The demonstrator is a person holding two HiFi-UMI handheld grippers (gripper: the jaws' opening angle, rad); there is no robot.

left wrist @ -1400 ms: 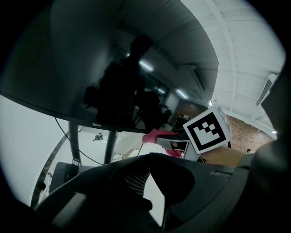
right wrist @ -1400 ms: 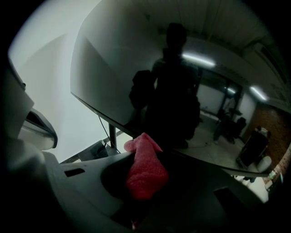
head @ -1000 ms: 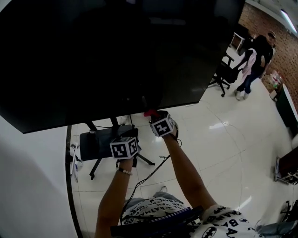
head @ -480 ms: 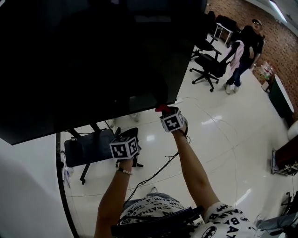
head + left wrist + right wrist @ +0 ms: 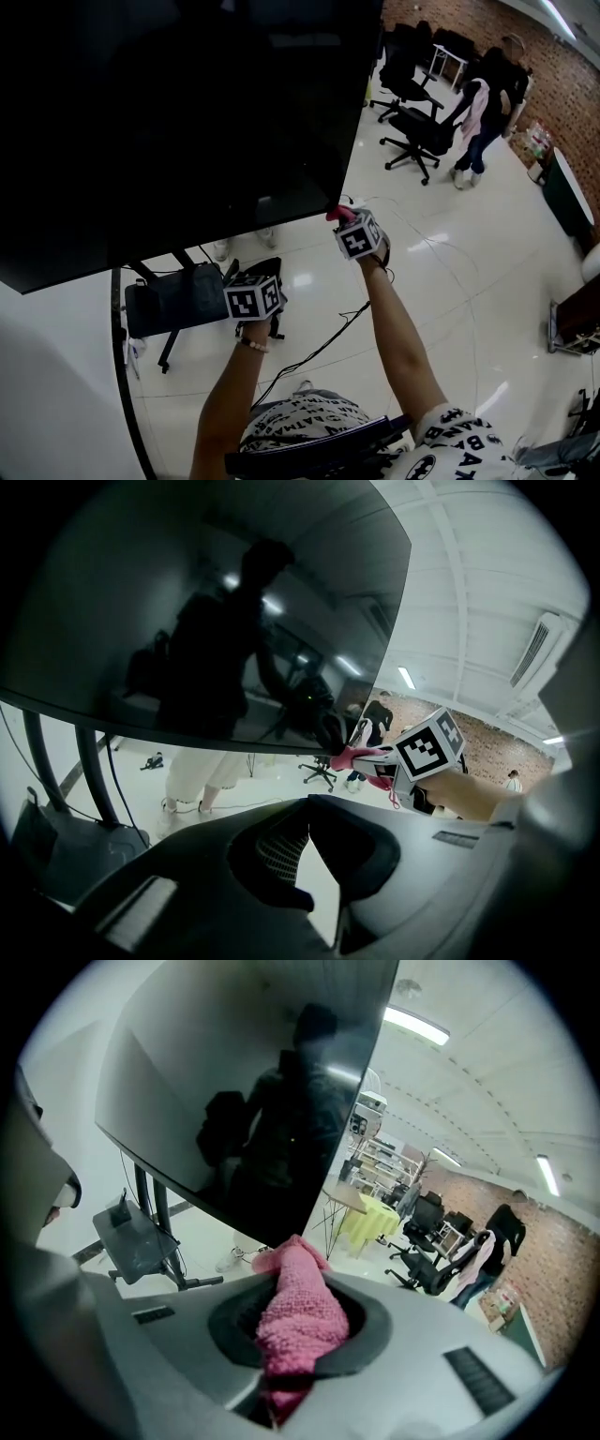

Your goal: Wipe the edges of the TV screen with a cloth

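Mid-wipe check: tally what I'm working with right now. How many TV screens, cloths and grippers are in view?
TV screen: 1
pink cloth: 1
grippers: 2 (left gripper, jaws shut and empty; right gripper, jaws shut on the pink cloth)
Total: 4

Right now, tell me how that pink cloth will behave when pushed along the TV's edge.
Probably floppy: the pink cloth bunches into a soft, knitted-looking wad where the right hand-held gripper pinches it. Its free tip should fold against the TV corner rather than push stiffly. It looks light and unlikely to slip out.
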